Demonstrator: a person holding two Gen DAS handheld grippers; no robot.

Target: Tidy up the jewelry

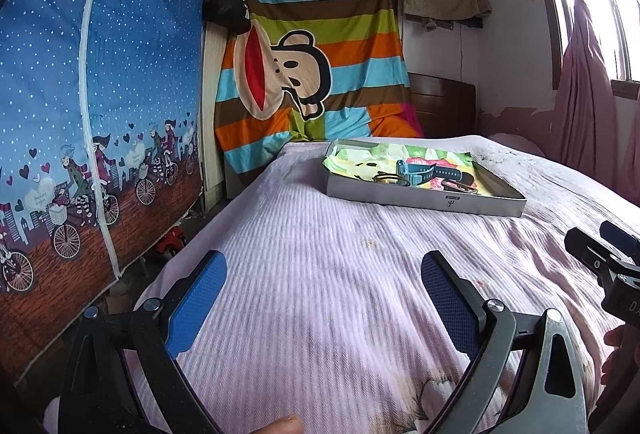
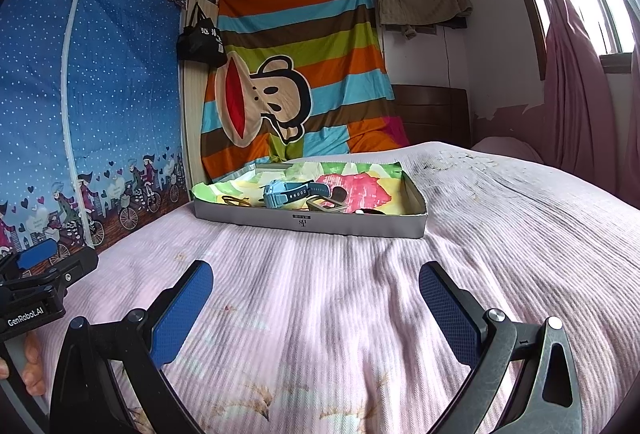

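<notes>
A shallow grey box lined with flowery cloth lies on the pink bed. In it lie a light blue watch, a brown band and a thin dark ring-like piece. My left gripper is open and empty, low over the bedspread, well short of the box. My right gripper is open and empty too, also short of the box. Each gripper shows at the edge of the other's view.
A blue fabric wardrobe stands along the bed's left side. A striped monkey sheet hangs behind the bed. A pink curtain and a window are on the right. The pink bedspread lies between the grippers and the box.
</notes>
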